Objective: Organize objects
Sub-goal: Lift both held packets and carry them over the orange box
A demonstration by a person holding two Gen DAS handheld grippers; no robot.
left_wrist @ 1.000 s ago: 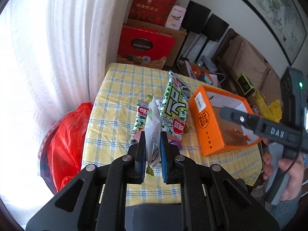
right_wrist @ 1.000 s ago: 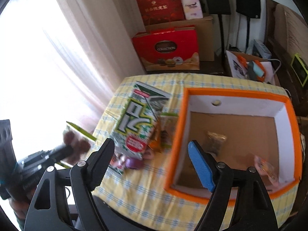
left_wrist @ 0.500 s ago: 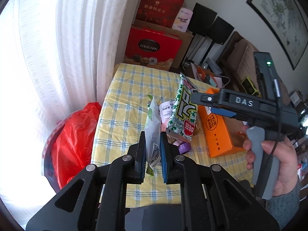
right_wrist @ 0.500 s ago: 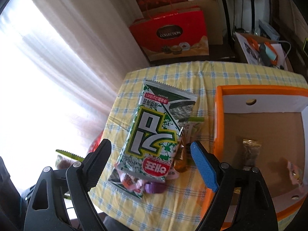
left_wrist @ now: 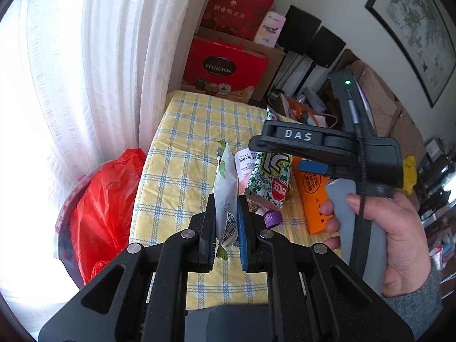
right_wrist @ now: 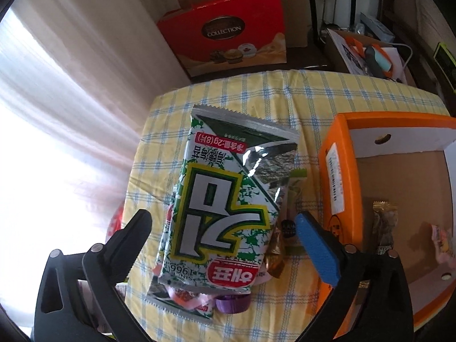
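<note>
The seaweed packet lies atop smaller snacks, left of the box.

From the left tool we look down along the desk; from the right, steeply and close. Both views share the seaweed packet and orange box.

The table wears a yellow cloth checked in blue and white. The seaweed pack is green and white, with a red label and yellow-edged lettering. The box is orange outside, brown and white within. A red bag sits by white curtains. The pouch is pale grey-white with green.
</note>
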